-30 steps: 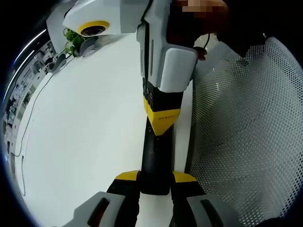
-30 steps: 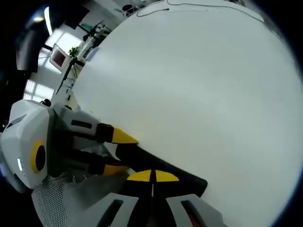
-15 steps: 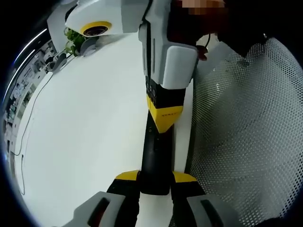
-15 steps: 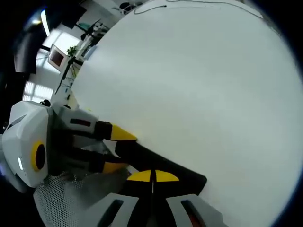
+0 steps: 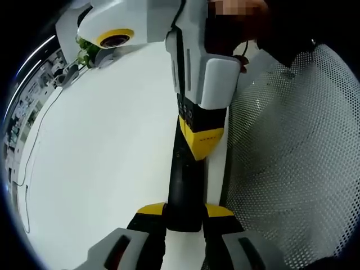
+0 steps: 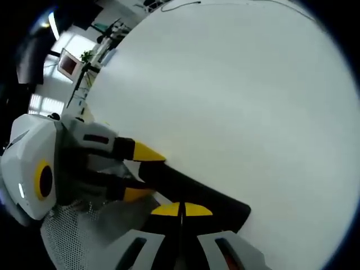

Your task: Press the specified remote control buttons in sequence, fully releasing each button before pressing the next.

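A slim black remote control (image 5: 184, 183) lies lengthwise over the white table (image 5: 101, 146), and my left gripper (image 5: 184, 210) is shut on its near end, a yellow tip on each side. From above, my right gripper (image 5: 203, 143) comes down with its yellow tips together on the remote's upper face. In the right gripper view, my right gripper (image 6: 181, 210) is shut with its tips touching, resting on the remote control (image 6: 197, 191). The left gripper (image 6: 140, 173) clamps the remote from the left there. The buttons are hidden under the tips.
A white perforated mesh surface (image 5: 292, 157) runs along the table's right edge. A thin cable (image 5: 25, 185) trails along the far left of the table, and a small green plant (image 5: 84, 48) stands at the far end. A person's dark sleeve (image 5: 281, 34) is behind the right gripper.
The right gripper's tips have slid a little along the remote toward my left gripper. The left gripper still holds the remote in the same place.
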The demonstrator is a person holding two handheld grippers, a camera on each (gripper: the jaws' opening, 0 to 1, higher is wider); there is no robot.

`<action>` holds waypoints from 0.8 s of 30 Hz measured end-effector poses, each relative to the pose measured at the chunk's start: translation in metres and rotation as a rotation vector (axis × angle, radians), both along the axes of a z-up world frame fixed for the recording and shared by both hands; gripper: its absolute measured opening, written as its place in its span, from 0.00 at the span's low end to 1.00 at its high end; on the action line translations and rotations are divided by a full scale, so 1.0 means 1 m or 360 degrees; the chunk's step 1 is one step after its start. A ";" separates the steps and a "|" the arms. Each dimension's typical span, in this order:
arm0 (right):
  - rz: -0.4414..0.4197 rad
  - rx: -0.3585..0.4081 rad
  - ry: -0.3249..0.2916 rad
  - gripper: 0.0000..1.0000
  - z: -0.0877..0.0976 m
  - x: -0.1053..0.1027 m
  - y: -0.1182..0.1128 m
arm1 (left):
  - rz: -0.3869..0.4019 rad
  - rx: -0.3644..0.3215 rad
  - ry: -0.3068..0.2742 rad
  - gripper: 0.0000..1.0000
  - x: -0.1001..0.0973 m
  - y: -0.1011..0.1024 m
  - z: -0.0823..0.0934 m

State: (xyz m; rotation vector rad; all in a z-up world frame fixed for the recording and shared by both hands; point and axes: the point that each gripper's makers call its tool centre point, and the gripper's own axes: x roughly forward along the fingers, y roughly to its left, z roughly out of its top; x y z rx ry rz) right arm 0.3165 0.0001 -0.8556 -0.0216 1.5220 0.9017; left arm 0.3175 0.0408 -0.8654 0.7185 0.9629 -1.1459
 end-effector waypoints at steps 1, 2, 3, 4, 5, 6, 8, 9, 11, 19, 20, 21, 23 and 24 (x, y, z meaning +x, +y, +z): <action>-0.0001 0.0007 0.0012 0.00 -0.001 -0.001 0.001 | -0.0001 0.0002 0.0000 0.25 0.000 0.000 0.000; -0.0002 0.0005 0.0019 0.00 -0.001 -0.002 0.001 | -0.0004 0.0005 0.0000 0.25 0.000 0.000 0.000; 0.0012 0.0001 0.0016 0.00 -0.002 -0.003 0.001 | -0.0008 0.0006 0.0000 0.25 0.000 0.000 0.000; 0.0026 0.0002 0.0001 0.00 -0.002 -0.003 0.001 | -0.0014 0.0008 -0.0003 0.25 0.000 0.000 0.000; 0.0028 0.0001 -0.0001 0.00 -0.001 -0.003 0.001 | -0.0013 0.0007 -0.0001 0.25 0.000 0.000 0.000; 0.0024 0.0002 -0.0004 0.00 -0.002 -0.003 0.001 | -0.0015 0.0007 -0.0001 0.25 0.000 -0.001 0.000; 0.0029 0.0007 -0.0008 0.00 -0.002 -0.003 0.001 | -0.0019 0.0010 -0.0002 0.25 0.000 -0.001 0.000; 0.0031 0.0010 -0.0007 0.00 -0.002 -0.003 0.001 | -0.0020 0.0012 -0.0002 0.25 0.000 -0.001 0.000; 0.0022 0.0015 0.0004 0.00 -0.002 -0.003 0.001 | -0.0023 0.0013 -0.0001 0.25 0.000 -0.001 0.000; -0.0056 0.0035 0.0086 0.00 -0.001 -0.002 0.001 | -0.0027 0.0009 -0.0007 0.25 0.000 -0.001 0.000; -0.0063 0.0033 0.0090 0.00 -0.001 -0.002 0.001 | -0.0027 0.0009 -0.0006 0.25 0.000 -0.001 0.000; -0.0062 0.0034 0.0083 0.00 -0.001 -0.002 0.002 | -0.0028 0.0008 -0.0006 0.25 0.000 -0.001 0.000; -0.0077 0.0077 0.0039 0.00 0.003 0.002 0.006 | -0.0032 0.0009 -0.0007 0.25 0.000 -0.001 0.000; -0.0096 0.0099 0.0021 0.00 0.005 0.004 0.008 | -0.0032 0.0009 -0.0007 0.25 0.000 -0.001 0.000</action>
